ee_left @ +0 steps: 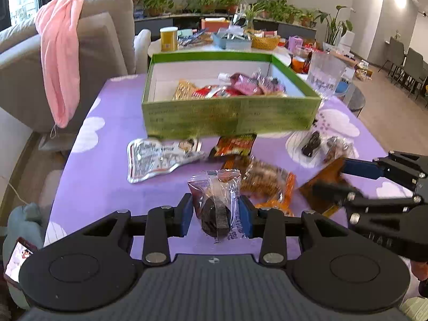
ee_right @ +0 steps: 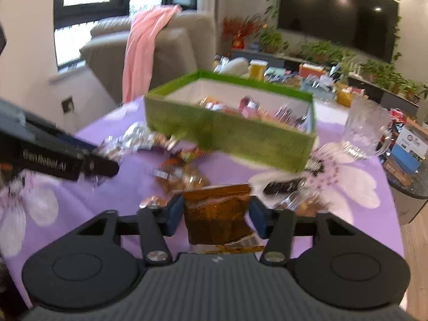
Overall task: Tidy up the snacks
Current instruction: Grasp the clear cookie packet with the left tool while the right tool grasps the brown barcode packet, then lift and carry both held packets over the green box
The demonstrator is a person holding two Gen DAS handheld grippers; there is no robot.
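The left gripper [ee_left: 216, 212] holds a dark snack [ee_left: 215, 206]; the right gripper [ee_right: 216, 215] holds a brown packet [ee_right: 216, 218]. Ahead of both, the box [ee_left: 230, 117] already contains several snacks. Other packets [ee_left: 157, 157] lie in between, not yet packed.

table: purple cloth [ee_left: 107, 139] | on it: green box [ee_left: 230, 117], silver pouch [ee_left: 155, 157], glass jug [ee_right: 363, 133]

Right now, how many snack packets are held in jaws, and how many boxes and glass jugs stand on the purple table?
Packets held in jaws: 2 (clear packet, brown packet)
Green box: 1
Glass jug: 1
Total: 4
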